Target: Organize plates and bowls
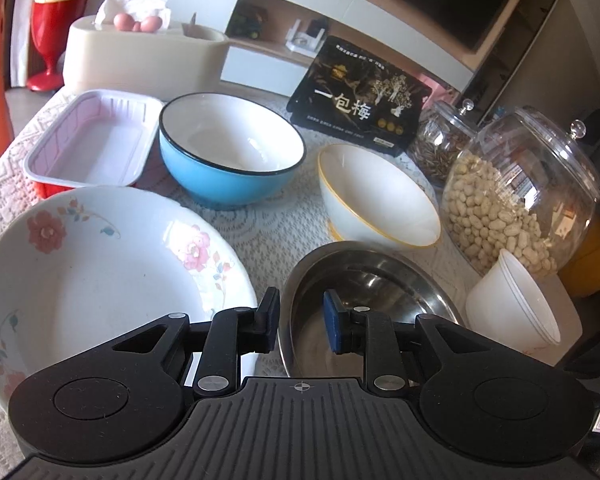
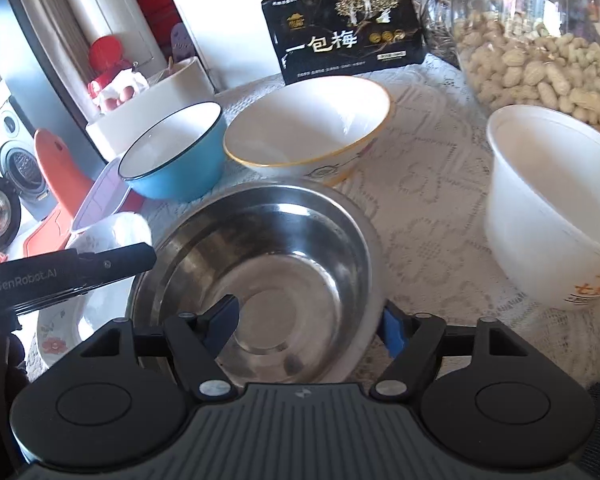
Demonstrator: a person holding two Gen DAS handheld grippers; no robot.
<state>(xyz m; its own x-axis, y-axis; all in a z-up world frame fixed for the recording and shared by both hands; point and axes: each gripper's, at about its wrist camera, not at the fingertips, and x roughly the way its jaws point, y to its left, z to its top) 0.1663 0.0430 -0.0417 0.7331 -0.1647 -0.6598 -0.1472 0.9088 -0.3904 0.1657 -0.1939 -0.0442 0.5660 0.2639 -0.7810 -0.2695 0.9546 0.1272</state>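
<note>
Two grippers hang over the lace-covered table (image 2: 428, 184), both with fingers spread: the left gripper (image 1: 300, 326) straddles the near-left rim of the steel bowl (image 1: 364, 280), the right gripper (image 2: 312, 326) its near-right rim. Just left sits the floral plate (image 1: 100, 264); behind, the blue bowl (image 1: 228, 160) and yellow-rimmed bowl (image 1: 376, 196)
</note>
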